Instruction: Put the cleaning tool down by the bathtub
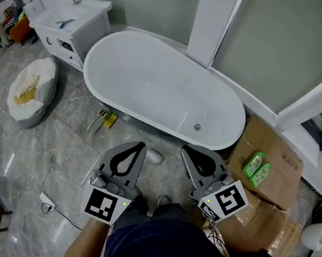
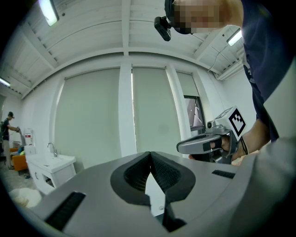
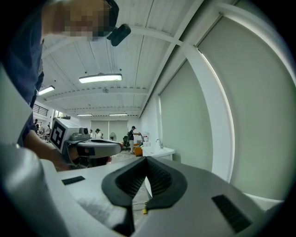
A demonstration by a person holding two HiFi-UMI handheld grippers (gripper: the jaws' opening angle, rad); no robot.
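Observation:
The white oval bathtub [image 1: 164, 88] fills the middle of the head view. A cleaning tool [image 1: 103, 119] with a yellow head and thin handle lies on the grey floor against the tub's left side. My left gripper [image 1: 141, 147] and right gripper [image 1: 184, 149] hover side by side near the tub's near end, held level in front of the person's body. Both have their jaws together with nothing between them. In the left gripper view the left gripper [image 2: 150, 153] points at a pale wall. The right gripper [image 3: 146, 158] is just as empty in its own view.
A white vanity with a sink [image 1: 73, 19] stands at the far left, and a white cushion [image 1: 32, 90] lies on the floor near it. Cardboard boxes [image 1: 273, 180] with green packs [image 1: 255, 164] sit at the right. A power strip with cable [image 1: 46, 201] lies left.

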